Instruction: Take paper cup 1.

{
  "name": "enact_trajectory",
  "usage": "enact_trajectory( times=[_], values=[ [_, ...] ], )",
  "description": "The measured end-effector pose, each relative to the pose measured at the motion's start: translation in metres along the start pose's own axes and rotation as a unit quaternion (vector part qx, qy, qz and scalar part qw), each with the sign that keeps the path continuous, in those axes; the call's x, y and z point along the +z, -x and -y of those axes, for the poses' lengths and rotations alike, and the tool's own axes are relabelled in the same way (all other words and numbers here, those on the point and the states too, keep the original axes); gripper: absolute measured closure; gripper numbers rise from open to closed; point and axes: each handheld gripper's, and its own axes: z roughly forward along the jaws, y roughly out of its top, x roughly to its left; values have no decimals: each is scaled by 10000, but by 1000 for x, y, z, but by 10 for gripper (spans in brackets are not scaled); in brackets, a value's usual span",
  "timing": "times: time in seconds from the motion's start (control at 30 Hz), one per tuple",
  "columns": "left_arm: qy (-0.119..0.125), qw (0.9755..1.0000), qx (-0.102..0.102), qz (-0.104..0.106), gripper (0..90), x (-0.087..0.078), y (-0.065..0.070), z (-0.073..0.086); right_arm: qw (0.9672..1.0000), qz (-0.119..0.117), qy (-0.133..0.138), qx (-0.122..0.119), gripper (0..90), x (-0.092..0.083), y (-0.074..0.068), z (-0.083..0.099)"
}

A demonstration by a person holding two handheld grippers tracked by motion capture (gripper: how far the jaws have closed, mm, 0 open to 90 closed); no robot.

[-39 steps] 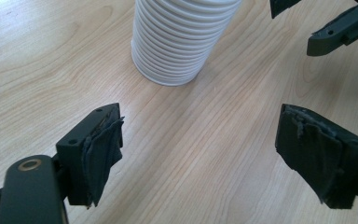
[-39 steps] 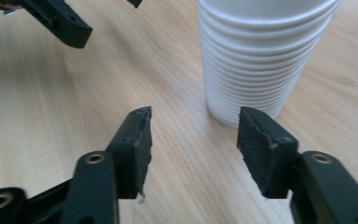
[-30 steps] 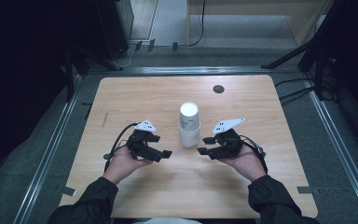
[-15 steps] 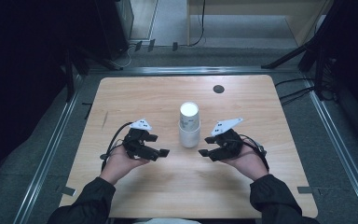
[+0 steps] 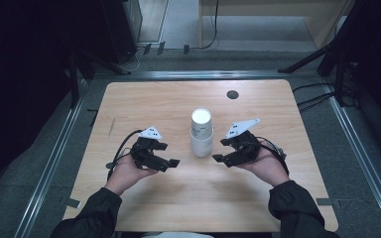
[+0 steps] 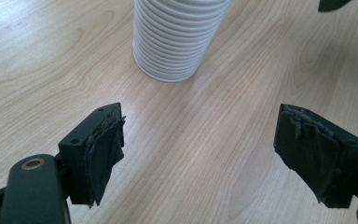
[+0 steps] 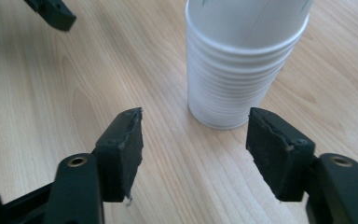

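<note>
High view: a stack of white cups (image 5: 201, 133) stands upright near the middle of the wooden surface (image 5: 144, 104). The left tongs (image 5: 171, 161) sit at about 8 o'clock from the stack, near it but not touching. The right tongs (image 5: 218, 158) sit at about 4 o'clock, also close and apart from it.

In the left gripper view, the left tongs (image 6: 200, 154) are wide open with nothing between them, and the cups (image 6: 175, 42) stand ahead at 12 o'clock. In the right gripper view, the right tongs (image 7: 193, 149) have just been opening, with nothing between them yet; the cups (image 7: 242, 65) stand ahead at 1 o'clock.

The job looks like pulling 1 cup off the stack. To do it well, 1 pair of tongs should hold the lower cups still. The other should pinch the top rim softly, so the thin cup does not get squashed, and lift straight up.
</note>
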Motion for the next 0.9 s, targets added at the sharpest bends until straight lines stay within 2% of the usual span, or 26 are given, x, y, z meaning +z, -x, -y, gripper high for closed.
enact_trajectory(
  times=[0.07, 0.1, 0.17, 0.2, 0.47, 0.53, 0.63, 0.67, 0.73, 0.83, 0.9],
  values=[
    [21, 10000, 7, 23, 161, -1, 1, 0, 10000, 39, -68, -16, 348, -3, 2, -5],
    [1, 10000, 57, 31, 161, -1, 2, 0, 9997, 99, -211, -85, 339, -5, 4, -10],
    [-11, 9999, 97, 25, 161, -1, 3, 0, 9995, 92, -271, -102, 334, -5, 4, -12],
    [-28, 9999, 118, 20, 161, -1, 4, 0, 9992, 33, -353, -183, 325, -7, 6, -19],
    [-91, 9997, 237, 39, 161, 1, 7, 0, 9983, 41, -453, -358, 321, -11, 17, -42],
    [-71, 9996, 253, 44, 161, 1, 9, 1, 9969, 76, -652, -439, 314, -14, 22, -52],
    [-88, 9996, 264, 39, 161, -1, 10, 2, 9963, 9, -737, -449, 304, -14, 24, -58],
    [-74, 9997, 236, 45, 161, -2, 11, 3, 9948, -69, -897, -473, 293, -14, 27, -66],
    [-68, 9997, 225, 45, 161, -3, 11, 4, 9942, -101, -956, -478, 289, -14, 27, -70],
    [-41, 9998, 193, 38, 161, -7, 12, 7, 9915, -231, -1148, -563, 267, -12, 30, -84],
    [-24, 9999, 156, 32, 161, -8, 12, 9, 9900, -236, -1253, -607, 258, -13, 32, -92]
  ],
)
